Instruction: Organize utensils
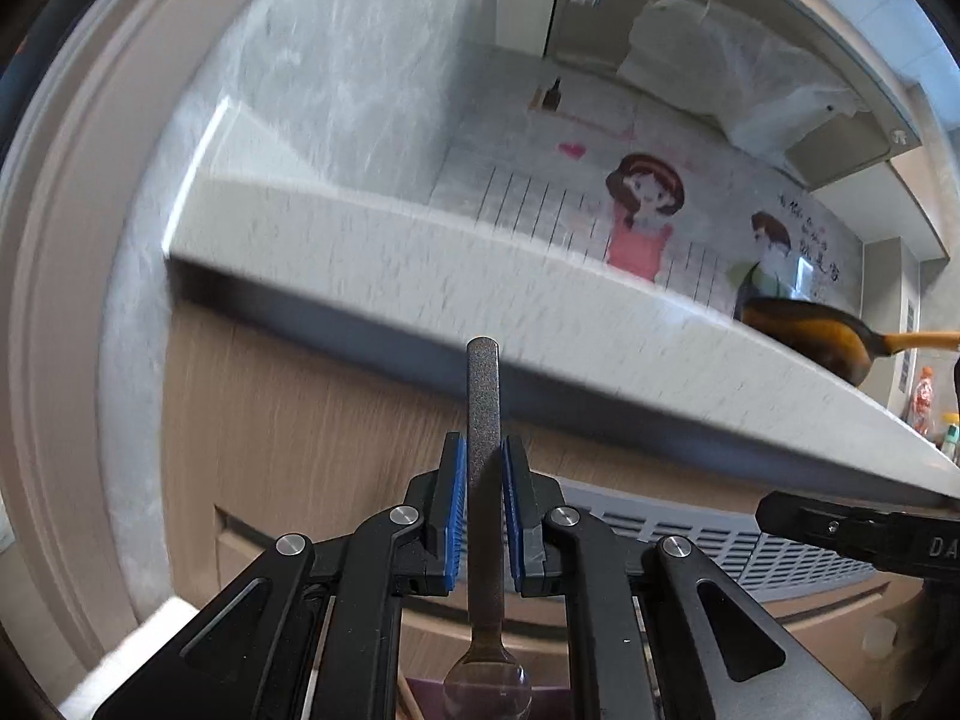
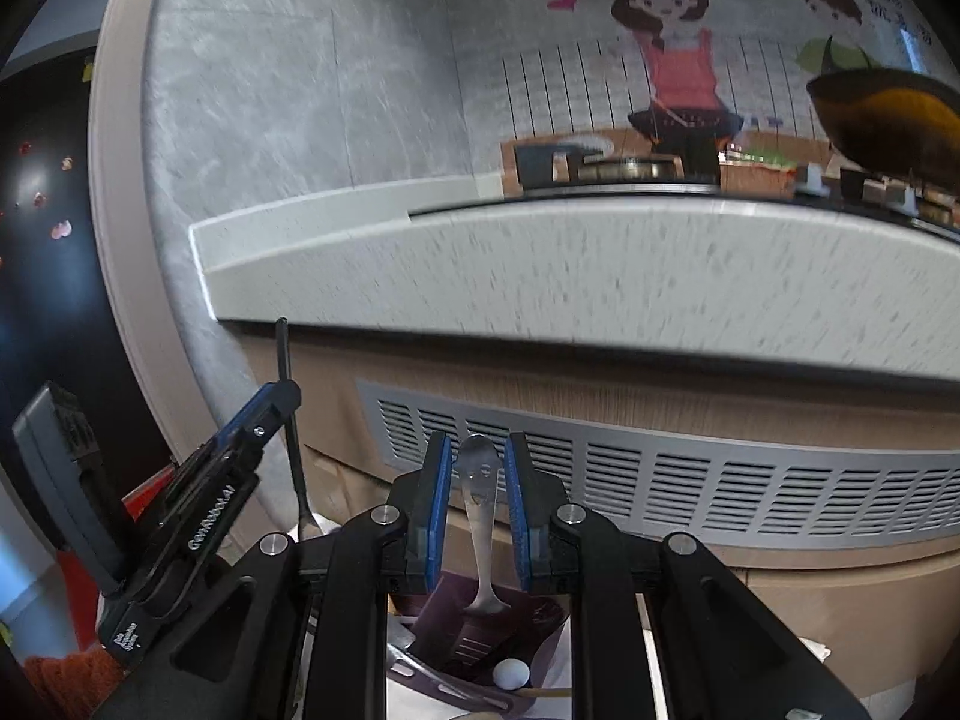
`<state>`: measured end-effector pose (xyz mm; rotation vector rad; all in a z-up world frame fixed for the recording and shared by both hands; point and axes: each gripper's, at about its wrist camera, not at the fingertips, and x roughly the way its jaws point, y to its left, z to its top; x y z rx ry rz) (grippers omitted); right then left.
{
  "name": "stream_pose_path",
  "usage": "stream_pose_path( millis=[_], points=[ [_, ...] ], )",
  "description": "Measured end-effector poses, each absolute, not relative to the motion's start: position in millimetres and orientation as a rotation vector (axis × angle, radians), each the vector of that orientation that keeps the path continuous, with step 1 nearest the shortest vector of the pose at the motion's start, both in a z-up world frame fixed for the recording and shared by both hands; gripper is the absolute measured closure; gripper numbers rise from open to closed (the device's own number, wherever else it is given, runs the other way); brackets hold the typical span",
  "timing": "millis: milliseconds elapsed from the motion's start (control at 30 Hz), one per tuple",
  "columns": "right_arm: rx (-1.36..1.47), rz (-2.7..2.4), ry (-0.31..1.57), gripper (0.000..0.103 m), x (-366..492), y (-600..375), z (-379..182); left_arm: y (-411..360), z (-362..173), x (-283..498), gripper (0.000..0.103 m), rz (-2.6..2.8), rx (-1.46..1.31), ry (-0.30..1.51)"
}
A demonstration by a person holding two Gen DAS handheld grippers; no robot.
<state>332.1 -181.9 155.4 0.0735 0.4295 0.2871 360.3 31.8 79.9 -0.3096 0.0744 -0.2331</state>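
Observation:
In the left wrist view my left gripper is shut on a spoon with a dark speckled handle. The handle stands upright and the bowl hangs low near the camera. From the right wrist view the same gripper shows at the left, with that spoon's handle edge-on. My right gripper is shut on a metal spoon whose handle end bears a smiley face; its bowl points down. Below it sits a purple utensil holder with several utensils inside. Part of the right gripper reaches in at the right edge.
A pale speckled countertop runs across ahead, over wooden cabinet fronts and a grey vent grille. A dark wok with a wooden handle rests on the stove at the right. The tiled wall behind carries cartoon stickers.

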Motion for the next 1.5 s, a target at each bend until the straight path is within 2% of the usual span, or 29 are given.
stream_pose_path(
  millis=[233,300,333,367,433,600,767,933,1133,1500],
  points=[
    [0.077,0.289,0.485,0.087,345,-181,131,30,57,375,0.091,-0.23,-0.35,0.153],
    [0.094,0.32,0.517,0.085,348,-182,124,29,55,371,0.088,-0.241,-0.357,0.147],
    [0.114,0.346,0.556,0.085,352,-184,119,30,54,369,0.08,-0.252,-0.362,0.152],
    [0.139,0.362,0.591,0.085,354,-186,115,31,54,368,0.065,-0.265,-0.369,0.169],
    [0.166,0.361,0.617,0.085,355,-191,110,36,57,365,0.045,-0.284,-0.395,0.206],
    [0.156,0.304,0.568,0.083,319,-200,113,52,65,334,0.045,-0.279,-0.394,0.302],
    [0.106,0.27,0.557,0.083,265,-192,101,59,56,268,0.045,-0.187,-0.242,0.381],
    [0.071,0.198,0.522,0.083,194,-181,72,54,32,189,0.045,-0.099,-0.032,0.396],
    [0.035,0.162,0.487,0.082,129,-167,49,55,19,115,0.045,-0.096,-0.011,0.386],
    [-0.009,0.153,0.499,0.081,84,-150,27,43,5,86,0.045,-0.075,-0.014,0.468]
  ],
)
